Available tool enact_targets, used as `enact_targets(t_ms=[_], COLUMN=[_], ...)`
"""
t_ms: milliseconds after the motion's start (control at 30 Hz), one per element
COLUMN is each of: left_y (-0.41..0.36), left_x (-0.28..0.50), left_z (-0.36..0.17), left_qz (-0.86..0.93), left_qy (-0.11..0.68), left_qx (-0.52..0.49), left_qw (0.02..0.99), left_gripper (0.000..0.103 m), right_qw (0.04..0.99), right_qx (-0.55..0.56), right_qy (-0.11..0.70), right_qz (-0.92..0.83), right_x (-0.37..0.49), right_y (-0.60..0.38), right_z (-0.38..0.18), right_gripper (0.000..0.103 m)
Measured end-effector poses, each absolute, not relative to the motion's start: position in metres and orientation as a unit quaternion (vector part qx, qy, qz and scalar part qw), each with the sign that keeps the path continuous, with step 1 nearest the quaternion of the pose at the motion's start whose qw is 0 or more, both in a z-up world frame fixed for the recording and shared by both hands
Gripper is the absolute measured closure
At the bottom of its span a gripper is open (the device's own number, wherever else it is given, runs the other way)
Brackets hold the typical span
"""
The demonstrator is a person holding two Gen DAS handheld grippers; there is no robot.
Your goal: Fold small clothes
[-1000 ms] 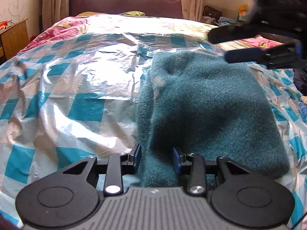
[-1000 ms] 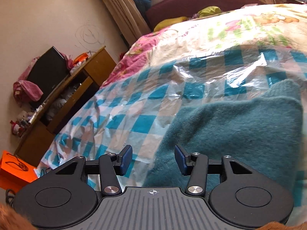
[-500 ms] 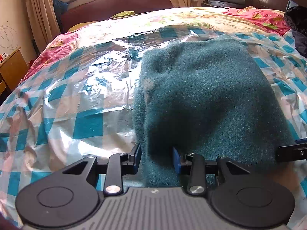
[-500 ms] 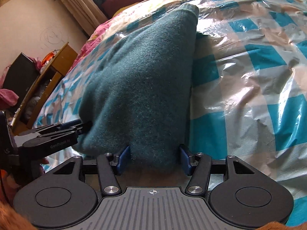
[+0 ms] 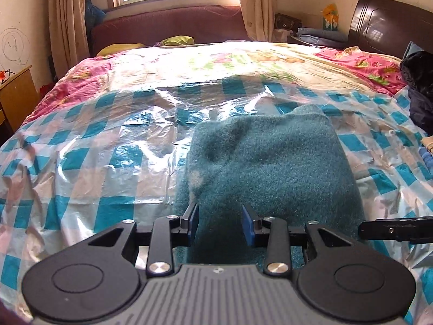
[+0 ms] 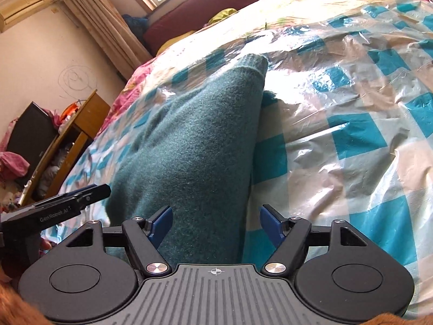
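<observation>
A fuzzy teal garment [image 5: 270, 162] lies folded on the blue-checked plastic sheet [image 5: 108, 162] covering the bed. My left gripper [image 5: 220, 223] is shut on its near left edge, cloth filling the gap between the blue pads. In the right wrist view the same garment [image 6: 194, 149] runs away from me in a long fold. My right gripper [image 6: 216, 224] is at its near right corner with its jaws opening. The cloth still lies between them, brushing the left pad, while the right pad stands apart from it. Each gripper shows at the edge of the other's view.
A wooden bedside cabinet [image 6: 67, 140] with clutter stands left of the bed. Dark clothes [image 5: 419, 86] are piled at the bed's right edge. A dark headboard [image 5: 389, 24] and a maroon sofa [image 5: 167, 27] under the window lie beyond the floral quilt.
My right gripper swung from the garment's far left side to its near right corner, took the cloth between its jaws, then widened them. My left gripper rose slightly, still holding the cloth.
</observation>
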State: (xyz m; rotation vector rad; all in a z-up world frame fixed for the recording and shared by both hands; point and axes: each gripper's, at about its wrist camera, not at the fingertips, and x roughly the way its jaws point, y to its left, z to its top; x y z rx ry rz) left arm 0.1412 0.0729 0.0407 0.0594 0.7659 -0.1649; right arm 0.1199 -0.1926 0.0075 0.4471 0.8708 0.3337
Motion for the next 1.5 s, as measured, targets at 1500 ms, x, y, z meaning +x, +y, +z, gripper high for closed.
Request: enact_targets(t_ms=[1500], left_y=[0.068], left_x=[0.088], left_z=[-0.006], left_qz=[-0.188], left_qy=[0.434], left_qx=[-0.075], left_qw=[0.878], left_gripper=[0.051], right_qw=[0.827], right_qx=[0.149], right_qy=[0.504], right_qz=[0.197], right_x=[0.099], right_y=[-0.206], right_z=[0.017], right_gripper=[0.047])
